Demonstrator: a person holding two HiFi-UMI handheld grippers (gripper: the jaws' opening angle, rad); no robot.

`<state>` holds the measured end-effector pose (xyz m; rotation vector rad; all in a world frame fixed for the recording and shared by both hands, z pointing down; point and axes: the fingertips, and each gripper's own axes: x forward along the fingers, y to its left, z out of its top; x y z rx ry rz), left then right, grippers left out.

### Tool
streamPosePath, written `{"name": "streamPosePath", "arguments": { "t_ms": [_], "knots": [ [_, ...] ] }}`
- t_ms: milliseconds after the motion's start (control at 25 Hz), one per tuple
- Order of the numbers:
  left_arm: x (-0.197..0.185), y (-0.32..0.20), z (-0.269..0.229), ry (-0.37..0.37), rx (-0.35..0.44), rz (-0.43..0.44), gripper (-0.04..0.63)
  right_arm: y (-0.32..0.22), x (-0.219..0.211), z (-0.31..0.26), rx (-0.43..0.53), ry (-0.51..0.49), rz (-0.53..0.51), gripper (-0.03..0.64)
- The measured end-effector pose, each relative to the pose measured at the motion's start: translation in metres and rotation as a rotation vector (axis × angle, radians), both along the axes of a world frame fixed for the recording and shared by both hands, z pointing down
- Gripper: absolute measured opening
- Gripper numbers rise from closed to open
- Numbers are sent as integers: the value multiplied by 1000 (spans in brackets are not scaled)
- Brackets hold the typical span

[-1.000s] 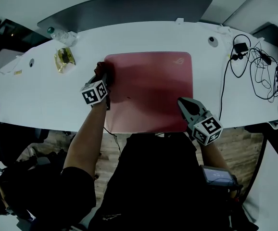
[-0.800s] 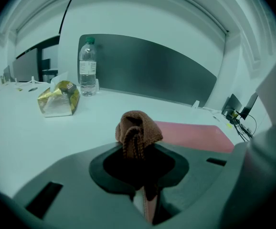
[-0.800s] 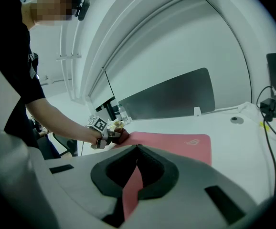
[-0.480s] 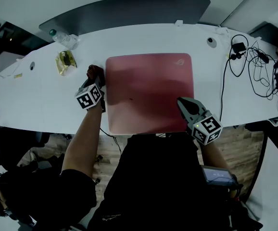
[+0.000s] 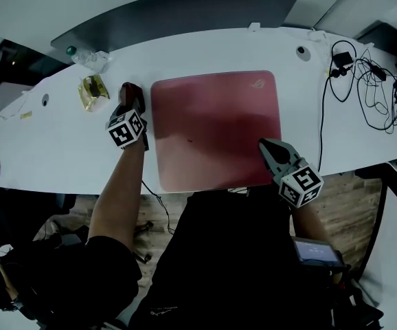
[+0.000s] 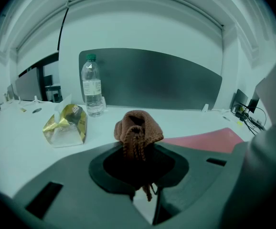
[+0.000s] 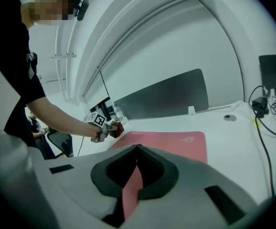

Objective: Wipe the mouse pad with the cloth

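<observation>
Brown cloth (image 6: 138,128) clamped and bunched in left gripper (image 5: 131,104), just off left edge of red mouse pad (image 5: 216,129), above bare white desk (image 5: 61,143). Right gripper (image 5: 267,146) closed, tips together, nothing between, at pad's near right corner. Pad flat, close to desk's near edge. Gold packet (image 5: 93,88) and water bottle (image 6: 92,87) toward far left edge; cables (image 5: 363,81) at right end.

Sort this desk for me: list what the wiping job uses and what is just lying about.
In the job:
- cloth, pinched in the left gripper
- mouse pad
- right gripper, jaws together, at the pad's near right corner

Lying about:
- water bottle
- gold foil packet
- cables at the far right
</observation>
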<state>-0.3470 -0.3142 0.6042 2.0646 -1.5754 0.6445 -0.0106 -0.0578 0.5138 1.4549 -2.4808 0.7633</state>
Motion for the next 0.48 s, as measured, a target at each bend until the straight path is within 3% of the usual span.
{"name": "streamPosePath", "arguments": {
  "t_ms": [320, 480],
  "knots": [
    [34, -17, 6, -96, 10, 97, 91, -2, 16, -1, -10, 12, 48, 25],
    [56, -15, 13, -83, -10, 135, 90, -1, 21, 0, -14, 9, 59, 25]
  ]
}}
